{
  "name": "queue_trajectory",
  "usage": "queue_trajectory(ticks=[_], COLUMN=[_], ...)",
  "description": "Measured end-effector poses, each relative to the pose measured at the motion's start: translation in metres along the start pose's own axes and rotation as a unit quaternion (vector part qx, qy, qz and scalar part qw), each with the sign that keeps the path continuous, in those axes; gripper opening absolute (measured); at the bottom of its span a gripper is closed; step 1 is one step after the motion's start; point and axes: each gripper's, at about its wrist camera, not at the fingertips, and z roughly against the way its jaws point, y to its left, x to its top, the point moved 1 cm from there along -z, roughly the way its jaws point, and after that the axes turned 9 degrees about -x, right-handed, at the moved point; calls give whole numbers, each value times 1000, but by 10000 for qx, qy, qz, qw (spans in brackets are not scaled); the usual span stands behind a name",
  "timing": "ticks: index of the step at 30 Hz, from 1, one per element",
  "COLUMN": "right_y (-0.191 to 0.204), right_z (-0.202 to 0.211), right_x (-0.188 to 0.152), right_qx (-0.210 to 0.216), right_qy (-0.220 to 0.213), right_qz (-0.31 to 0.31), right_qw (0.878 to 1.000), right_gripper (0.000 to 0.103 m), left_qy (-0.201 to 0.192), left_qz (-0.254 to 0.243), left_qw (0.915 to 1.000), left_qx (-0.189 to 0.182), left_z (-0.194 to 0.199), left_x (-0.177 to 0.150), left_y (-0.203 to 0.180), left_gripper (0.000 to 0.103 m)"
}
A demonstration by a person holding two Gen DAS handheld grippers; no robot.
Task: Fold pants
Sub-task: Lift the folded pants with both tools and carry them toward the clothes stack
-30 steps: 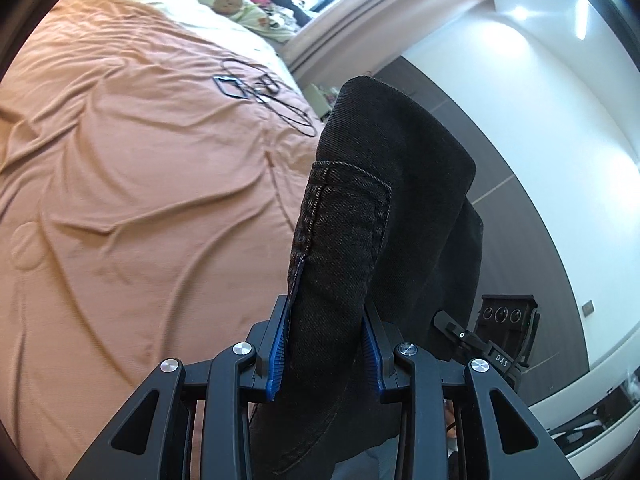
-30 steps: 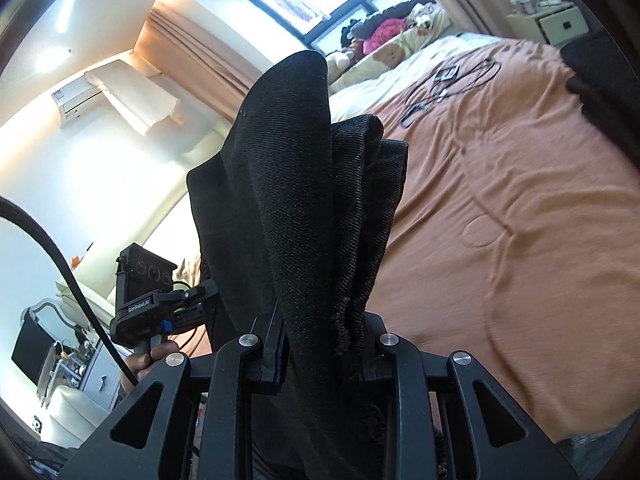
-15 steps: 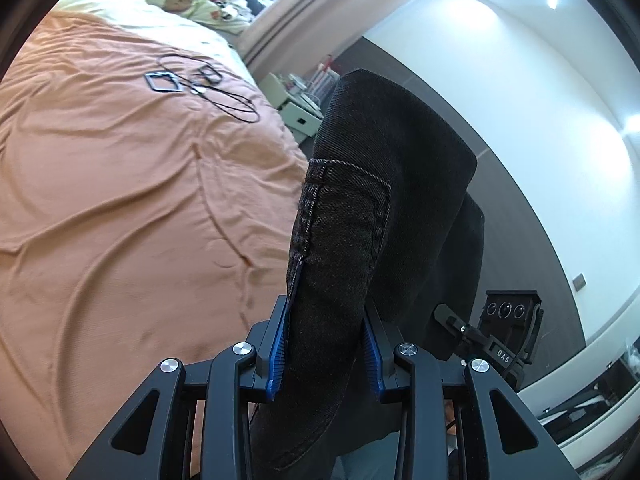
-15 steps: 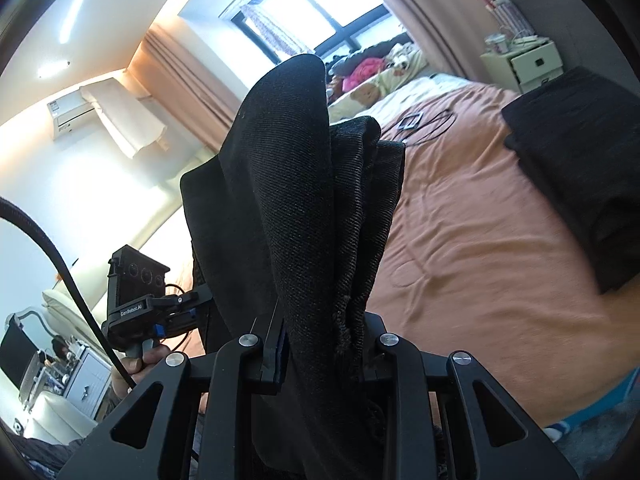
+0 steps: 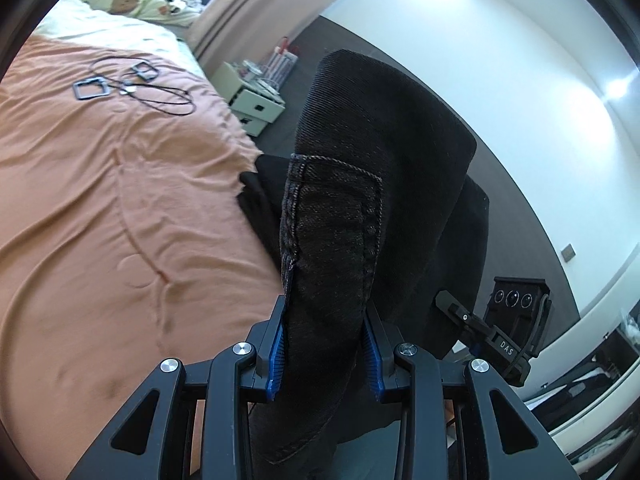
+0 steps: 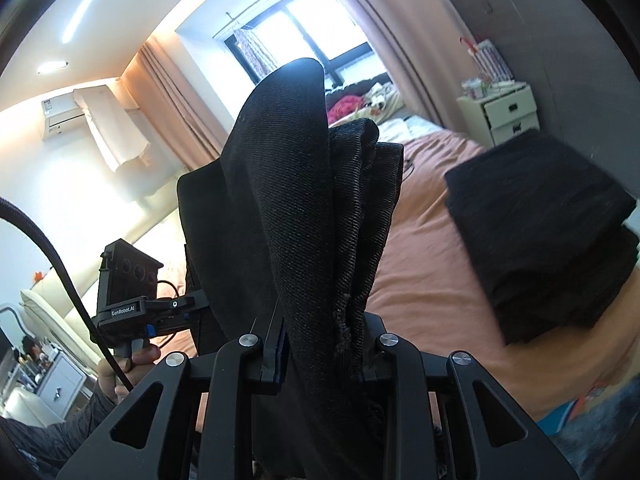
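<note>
A pair of black denim pants [image 5: 352, 184] is held in the air above the bed, folded into thick layers. My left gripper [image 5: 325, 350] is shut on the pants at a stitched edge. My right gripper [image 6: 322, 350] is shut on the same pants [image 6: 304, 200], pinching several bunched layers. The cloth rises from both jaws and hides most of what lies straight ahead. The right gripper shows in the left wrist view [image 5: 500, 336], and the left gripper shows in the right wrist view [image 6: 132, 300].
An orange bedspread [image 5: 100, 208] covers the bed. A stack of folded black clothes [image 6: 552, 232] lies at its right edge, partly seen in the left wrist view [image 5: 260, 196]. Cables and small frames [image 5: 132, 84] lie farther up. A white nightstand [image 6: 504, 112] stands beside the bed.
Both grippers have swung to the right with the pants still gripped. The stack of folded black clothes has come into fuller view in the right wrist view and into the left wrist view.
</note>
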Motion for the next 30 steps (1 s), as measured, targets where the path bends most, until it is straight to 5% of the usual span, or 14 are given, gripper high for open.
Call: queue_trajectory(ticks=[19,30], right_y=[-17,3], right_z=[62,83], right_x=[7,40], right_qx=[-383,-905], right_qy=[-436,-480], right_qz=[-198,183], right_qw=[9981,9946], right_gripper=[20,20], left_qy=[246,304], left_qz=[-534,-687], left_qw=[9970,9930], left_qx=[-503,-912], left_z=[-97,-149], left_x=[50,89], left_y=[-58,-72], left_gripper=[34,34])
